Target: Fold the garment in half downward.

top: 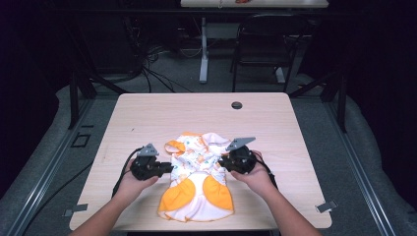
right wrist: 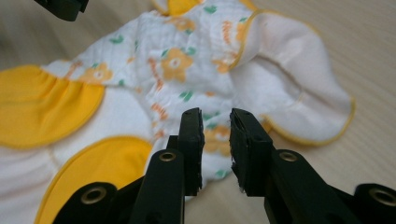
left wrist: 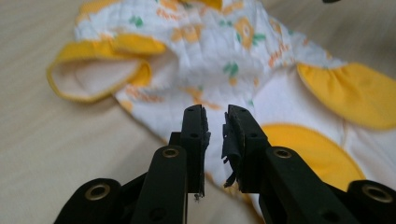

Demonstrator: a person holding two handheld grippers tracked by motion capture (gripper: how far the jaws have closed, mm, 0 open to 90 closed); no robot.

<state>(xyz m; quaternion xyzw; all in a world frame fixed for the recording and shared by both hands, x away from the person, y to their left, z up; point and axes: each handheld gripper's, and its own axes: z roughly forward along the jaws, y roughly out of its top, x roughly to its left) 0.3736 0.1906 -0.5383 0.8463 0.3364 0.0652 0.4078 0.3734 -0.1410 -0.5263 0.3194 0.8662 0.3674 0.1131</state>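
Note:
A small baby garment, white with a flower print and orange-yellow patches and trim, lies crumpled on the near middle of the wooden table. My left gripper is at its left edge and my right gripper at its right edge, both pointing inward. In the left gripper view the jaws of the left gripper stand a narrow gap apart over the garment, with nothing between them. In the right gripper view the right gripper is also slightly open above the printed cloth, beside a floppy white sleeve.
A round cable hole sits near the table's far edge. Beyond the table are a dark chair, a white table leg and floor cables. Metal clips mark the front corners.

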